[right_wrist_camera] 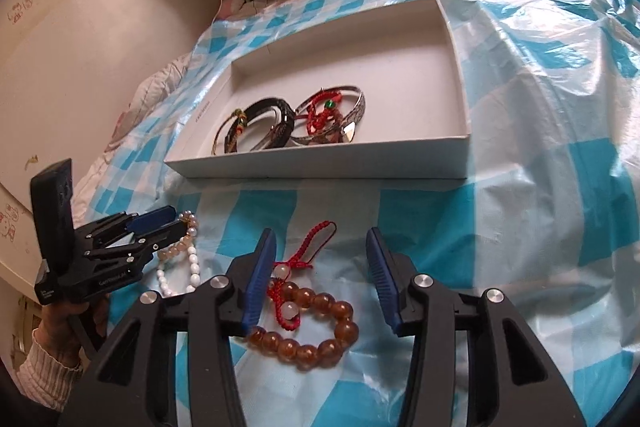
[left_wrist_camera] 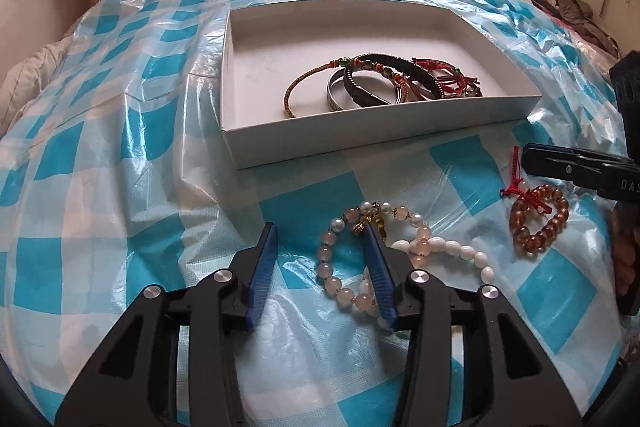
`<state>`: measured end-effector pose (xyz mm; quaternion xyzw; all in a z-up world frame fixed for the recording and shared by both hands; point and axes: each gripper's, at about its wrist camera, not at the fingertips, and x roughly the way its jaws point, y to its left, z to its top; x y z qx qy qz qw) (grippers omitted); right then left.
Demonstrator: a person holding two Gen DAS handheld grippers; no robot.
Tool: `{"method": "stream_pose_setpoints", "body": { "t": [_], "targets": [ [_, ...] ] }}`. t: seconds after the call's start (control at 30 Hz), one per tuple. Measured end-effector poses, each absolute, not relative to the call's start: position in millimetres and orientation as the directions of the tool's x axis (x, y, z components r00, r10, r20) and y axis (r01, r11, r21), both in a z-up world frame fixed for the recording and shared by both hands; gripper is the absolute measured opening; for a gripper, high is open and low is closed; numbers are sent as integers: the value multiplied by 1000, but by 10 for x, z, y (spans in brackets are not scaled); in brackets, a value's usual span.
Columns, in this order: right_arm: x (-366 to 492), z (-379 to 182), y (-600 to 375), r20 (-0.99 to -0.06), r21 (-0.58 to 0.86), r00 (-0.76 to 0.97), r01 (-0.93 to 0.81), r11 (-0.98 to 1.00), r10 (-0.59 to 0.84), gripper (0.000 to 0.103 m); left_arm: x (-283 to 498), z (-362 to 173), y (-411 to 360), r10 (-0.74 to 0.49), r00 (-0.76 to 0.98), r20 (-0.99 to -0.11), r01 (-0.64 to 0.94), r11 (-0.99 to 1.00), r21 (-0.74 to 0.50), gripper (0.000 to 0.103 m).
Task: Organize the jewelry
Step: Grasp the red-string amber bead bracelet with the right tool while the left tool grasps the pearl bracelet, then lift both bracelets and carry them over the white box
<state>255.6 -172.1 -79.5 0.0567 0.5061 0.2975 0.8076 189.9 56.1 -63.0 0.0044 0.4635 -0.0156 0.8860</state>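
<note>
The left gripper (left_wrist_camera: 322,231) has its fingers spread and pinching nothing; its right finger lies over a pink bead bracelet (left_wrist_camera: 344,263), which sits at about two o'clock from the tips. The right gripper (right_wrist_camera: 322,239) is likewise spread, straddling an amber bead bracelet (right_wrist_camera: 310,323) with a red cord tassel, its beads just beside the left finger and clear of the right. I would judge these strung beads light, floppy and slick on the plastic sheet (left_wrist_camera: 120,187), so a pinch across one strand of beads, or on the knotted cord, seems surest. Three bracelets lie loose on the sheet: pink, amber, and a white bead bracelet (left_wrist_camera: 460,251) tangled with the pink one. At twelve o'clock one white tray (left_wrist_camera: 360,143) holds a heap of roughly five bangles (left_wrist_camera: 384,83); overlap hides the exact count.
</note>
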Motion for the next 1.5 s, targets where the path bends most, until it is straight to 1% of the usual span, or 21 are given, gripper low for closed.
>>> {"method": "stream_pose_setpoints", "body": {
  "t": [0.03,0.07,0.13,0.2,0.37,0.47,0.5,0.53,0.57,0.6,0.67,0.73,0.77,0.8,0.83,0.87,0.9,0.93,1.03,1.23,1.5],
  "targets": [
    [2559,-803,-1686,-791,373,314,-432,821,525,46,1898,-626,538,-32,568,-822,44,999,-9,25],
    [2557,-800,-1636,-800,343,321,-448,826,506,46,1892,-623,512,-28,568,-822,52,999,2,17],
    [2541,-791,-1547,-815,289,332,-476,830,474,45,1871,-618,461,-22,569,-822,71,997,22,7],
    [2513,-788,-1473,-826,260,323,-511,819,463,6,1843,-594,444,-42,565,-824,80,997,4,7],
    [2406,-640,-1569,-792,298,338,-514,804,509,4,1729,-462,594,-143,575,-806,81,990,-118,7],
    [2422,-596,-1663,-782,327,344,-485,811,520,4,1741,-459,655,-142,573,-807,76,990,-120,7],
    [2453,-613,-1682,-786,337,335,-472,814,520,5,1759,-473,667,-144,568,-810,78,990,-121,7],
    [2482,-632,-1688,-790,340,332,-461,819,515,21,1780,-487,675,-140,566,-813,76,990,-118,8],
    [2493,-645,-1682,-792,340,332,-458,822,513,36,1796,-499,674,-134,564,-815,73,991,-112,12],
    [2500,-654,-1664,-790,337,337,-459,822,512,57,1810,-511,667,-128,562,-817,73,992,-105,17],
    [2499,-693,-1595,-799,322,328,-472,820,503,61,1833,-553,643,-102,563,-820,62,995,-81,49],
    [2496,-783,-1498,-818,306,305,-488,818,488,61,1850,-605,628,-100,564,-820,59,995,-81,51],
    [2475,-806,-1459,-825,284,308,-500,818,474,54,1858,-627,602,-88,559,-825,63,996,-64,50],
    [2460,-813,-1430,-829,273,304,-513,814,470,35,1858,-629,575,-79,560,-825,70,996,-47,44],
    [2454,-817,-1426,-829,277,295,-520,808,475,23,1859,-627,542,-93,553,-828,90,995,-52,26],
    [2446,-807,-1429,-827,287,288,-523,802,483,8,1855,-621,505,-94,549,-830,100,994,-46,13],
    [2430,-784,-1443,-820,297,289,-523,799,494,5,1846,-616,470,-80,551,-831,106,994,-26,11],
    [2406,-753,-1466,-812,311,290,-520,795,507,5,1831,-603,451,-83,551,-830,111,993,-26,7],
    [2303,-609,-1574,-777,358,307,-503,787,549,5,1748,-510,462,-128,557,-820,99,991,-88,7],
    [2081,-266,-1794,-714,421,357,-470,776,603,5,1501,-164,420,-157,605,-781,87,988,-131,7],
    [1948,-69,-1896,-697,421,389,-457,784,602,5,1244,267,340,-172,662,-729,93,985,-149,7]
  ]
}}
